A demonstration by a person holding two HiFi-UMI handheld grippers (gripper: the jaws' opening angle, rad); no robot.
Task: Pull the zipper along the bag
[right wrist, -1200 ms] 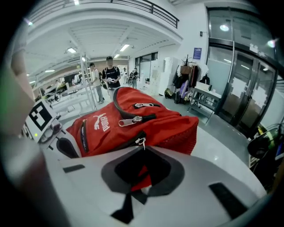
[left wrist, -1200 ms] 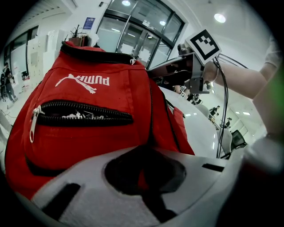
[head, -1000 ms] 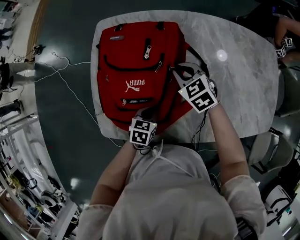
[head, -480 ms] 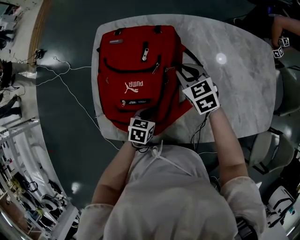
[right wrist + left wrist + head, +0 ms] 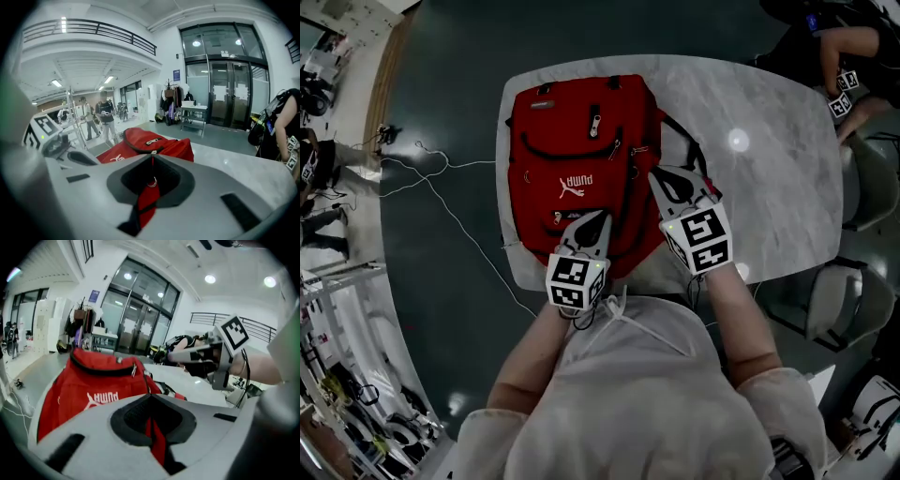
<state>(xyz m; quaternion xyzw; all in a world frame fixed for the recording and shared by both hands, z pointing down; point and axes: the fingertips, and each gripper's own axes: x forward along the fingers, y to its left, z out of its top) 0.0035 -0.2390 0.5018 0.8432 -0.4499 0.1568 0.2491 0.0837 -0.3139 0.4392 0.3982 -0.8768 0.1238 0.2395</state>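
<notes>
Bag [image 5: 581, 155]: red backpack, lay flat on the left part of the counter [image 5: 769, 187], front face up, handle end toward the far edge, lower end at the near edge.
Front of bag: carried a white logo [image 5: 575, 185] and a silver zipper tab [image 5: 594, 98] on the upper pocket.
Strap [image 5: 682, 141]: black, lay on the counter just beside the bag's right side.
Left claw [image 5: 150, 400]: pressed together, a fold of red fabric [image 5: 157, 441] pinched in the slit; in the head view sat on the bag's lower front, below the logo.
Right claw [image 5: 152, 161]: pressed together on a small metal ring [image 5: 152, 182] with red fabric under it; in the head view sat at the bag's right edge, near the strap.
Spacing: claws were near each other, apart, both over the nearer half of the bag.
Floor [image 5: 441, 84]: dark, with a white cable [image 5: 450, 187] running to the counter's left edge.
Surroundings: grey chair [image 5: 862, 178] stood at the counter's right; another person [image 5: 839, 42] sat at the far right corner.
</notes>
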